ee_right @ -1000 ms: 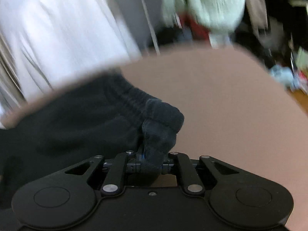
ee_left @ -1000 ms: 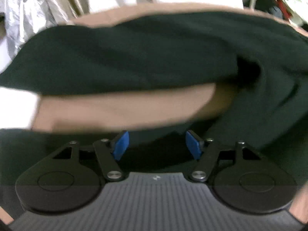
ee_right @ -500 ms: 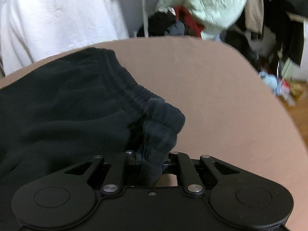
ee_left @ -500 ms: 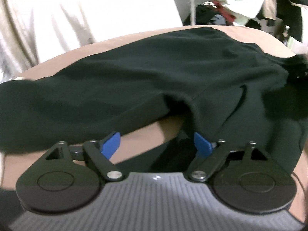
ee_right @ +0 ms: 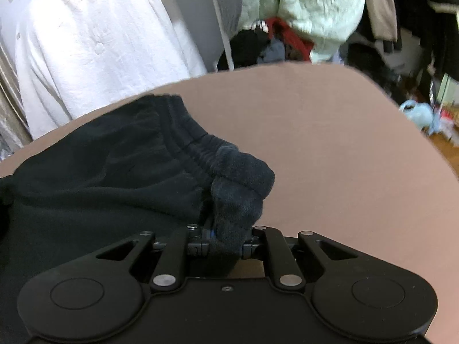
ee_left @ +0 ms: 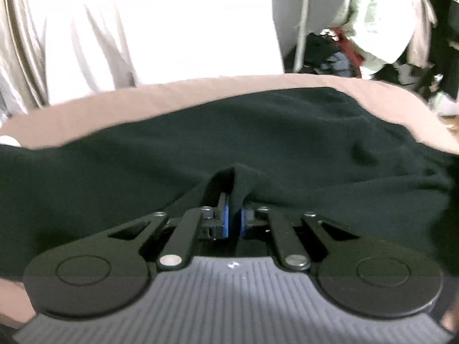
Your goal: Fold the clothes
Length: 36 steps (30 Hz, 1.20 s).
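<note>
Both claws are clamped on the dark trousers (ee_left: 287, 143), which lie spread across the brown table (ee_right: 330, 132). We see the left claw (ee_left: 233, 219) pinching a raised fold mid-garment, w/ the right claw (ee_right: 226, 246) gripping the elastic waistband (ee_right: 200, 146) corner.

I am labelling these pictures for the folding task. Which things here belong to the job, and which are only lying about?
Belong to the job:
- dark trousers
- left gripper, shut on them
- right gripper, shut on them
- brown table

Lying about:
- white shirt
- pale green garment
- clothes heap
</note>
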Each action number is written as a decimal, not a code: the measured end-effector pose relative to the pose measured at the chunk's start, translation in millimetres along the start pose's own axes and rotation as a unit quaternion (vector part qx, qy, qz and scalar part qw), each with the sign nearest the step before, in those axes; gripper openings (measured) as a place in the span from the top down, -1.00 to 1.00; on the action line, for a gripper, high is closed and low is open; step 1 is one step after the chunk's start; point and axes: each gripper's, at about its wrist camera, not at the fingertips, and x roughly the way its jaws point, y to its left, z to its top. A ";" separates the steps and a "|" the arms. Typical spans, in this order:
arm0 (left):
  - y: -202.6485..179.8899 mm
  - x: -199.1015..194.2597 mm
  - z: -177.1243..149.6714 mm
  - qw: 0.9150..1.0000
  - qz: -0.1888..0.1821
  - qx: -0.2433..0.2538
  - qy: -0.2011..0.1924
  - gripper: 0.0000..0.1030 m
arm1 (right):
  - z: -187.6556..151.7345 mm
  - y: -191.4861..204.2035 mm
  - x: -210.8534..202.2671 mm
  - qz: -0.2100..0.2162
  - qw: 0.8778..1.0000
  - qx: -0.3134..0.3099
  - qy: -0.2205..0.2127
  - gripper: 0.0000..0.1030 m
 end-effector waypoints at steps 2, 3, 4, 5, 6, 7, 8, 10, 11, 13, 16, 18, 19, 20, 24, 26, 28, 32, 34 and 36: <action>-8.7 19.9 -4.2 0.998 0.052 0.036 0.021 0.35 | -2.1 4.7 11.5 -0.018 1.000 -0.014 0.018 0.73; -10.9 25.1 -8.6 0.996 0.064 0.054 0.029 0.35 | -3.9 4.5 18.6 -0.024 0.999 -0.017 0.033 0.71; -8.9 18.3 -12.8 0.997 0.062 0.050 0.022 0.35 | -5.1 0.6 22.2 -0.020 0.999 -0.007 0.041 0.69; -5.9 8.5 -16.8 0.997 0.058 0.040 0.012 0.32 | -5.0 -5.7 22.5 -0.010 0.999 0.010 0.043 0.68; -0.7 -4.7 -21.9 0.998 0.053 0.027 0.002 0.13 | -4.9 -10.9 20.8 -0.002 0.999 0.023 0.042 0.68; 7.1 -21.5 -30.5 0.998 0.055 0.014 -0.004 -0.07 | -5.1 -15.1 20.2 0.004 0.999 0.034 0.042 0.64; 14.6 -35.3 -39.5 0.998 0.067 0.004 -0.005 -0.15 | -5.9 -18.5 20.9 0.007 0.998 0.045 0.045 0.58; 32.0 -59.3 -59.3 0.995 0.097 -0.017 0.006 -0.30 | -6.1 -20.0 20.8 -0.004 0.997 0.054 0.046 0.22; 45.6 -69.7 -71.2 0.993 0.112 -0.032 0.028 -0.33 | -5.7 -20.3 20.3 -0.009 0.997 0.058 0.047 0.14; 74.0 -85.1 -96.3 0.986 0.142 -0.076 0.050 -0.35 | -4.3 -24.8 19.0 -0.009 0.995 0.085 0.049 -0.13; 116.6 -107.4 -134.2 0.969 0.186 -0.144 0.078 -0.35 | -6.7 -42.3 25.2 0.056 0.986 0.152 0.049 0.09; 145.0 -122.3 -159.5 0.953 0.215 -0.189 0.096 -0.35 | -3.2 -50.3 22.9 0.099 0.981 0.166 0.023 0.64; 159.1 -129.7 -172.1 0.944 0.229 -0.211 0.105 -0.35 | 0.9 -44.3 9.0 0.102 0.985 0.137 -0.007 0.69; 173.3 -137.2 -184.8 0.935 0.243 -0.233 0.114 -0.35 | 4.5 -33.3 -13.1 0.092 0.990 0.096 -0.040 0.69; 227.0 -164.9 -233.0 0.891 0.292 -0.313 0.148 -0.40 | 2.2 -7.4 -13.3 0.000 0.999 0.050 -0.009 0.68; 247.7 -174.8 -252.7 0.874 0.309 -0.340 0.160 -0.41 | -1.3 -1.4 8.0 -0.027 0.998 0.033 0.040 0.65; 265.3 -182.6 -270.0 0.859 0.315 -0.371 0.162 -0.44 | -1.2 -5.8 7.1 -0.023 0.998 0.053 0.037 0.58; 302.7 -206.6 -310.3 0.825 0.303 -0.449 0.161 -0.53 | -1.2 -25.0 1.3 0.004 0.993 0.110 0.044 0.38; 320.9 -207.5 -320.8 0.812 0.294 -0.480 0.155 -0.55 | -3.9 -24.8 -1.6 -0.015 0.994 0.102 0.044 0.08; 336.8 -208.1 -330.1 0.798 0.296 -0.502 0.153 -0.62 | -7.8 -27.5 -6.0 -0.013 0.992 0.118 0.040 -0.11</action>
